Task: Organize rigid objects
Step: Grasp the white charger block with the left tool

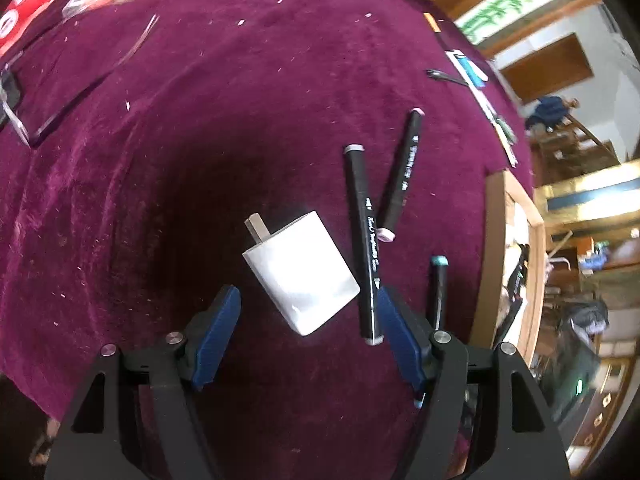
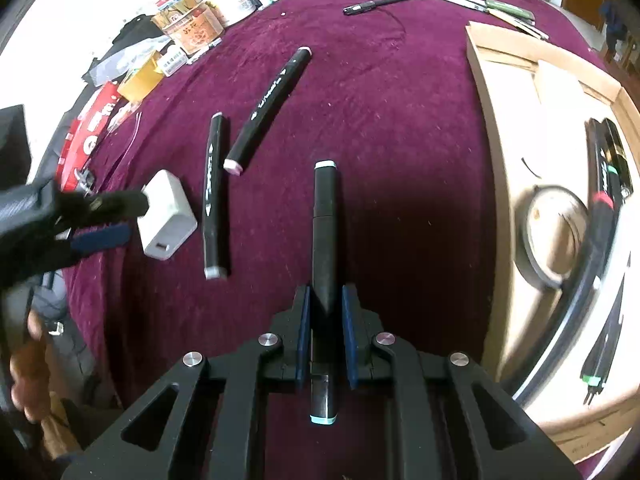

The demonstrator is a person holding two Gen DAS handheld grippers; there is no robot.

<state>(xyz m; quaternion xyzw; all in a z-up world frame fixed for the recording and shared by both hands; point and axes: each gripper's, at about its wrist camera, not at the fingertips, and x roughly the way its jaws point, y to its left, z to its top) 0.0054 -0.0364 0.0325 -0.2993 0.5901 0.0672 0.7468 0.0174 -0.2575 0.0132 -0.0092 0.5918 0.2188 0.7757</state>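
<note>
A white charger plug [image 1: 301, 276] lies on the purple cloth between the open jaws of my left gripper [image 1: 306, 300], untouched. It shows in the right wrist view [image 2: 168, 216] with the left gripper [image 2: 116, 216] around it. Two black markers [image 1: 365, 240] [image 1: 402, 172] lie just right of it, also seen in the right wrist view [image 2: 214, 196] [image 2: 272, 104]. My right gripper [image 2: 326, 300] is shut on a black marker with teal ends [image 2: 325, 240], pointing forward above the cloth; it shows in the left wrist view [image 1: 438, 288].
A cardboard box [image 2: 500, 128] at the right holds markers, pens and a tape roll [image 2: 556, 232]. Boxes and packets [image 2: 192, 28] crowd the far left edge. Pens and a knife [image 2: 384, 2] lie at the far edge.
</note>
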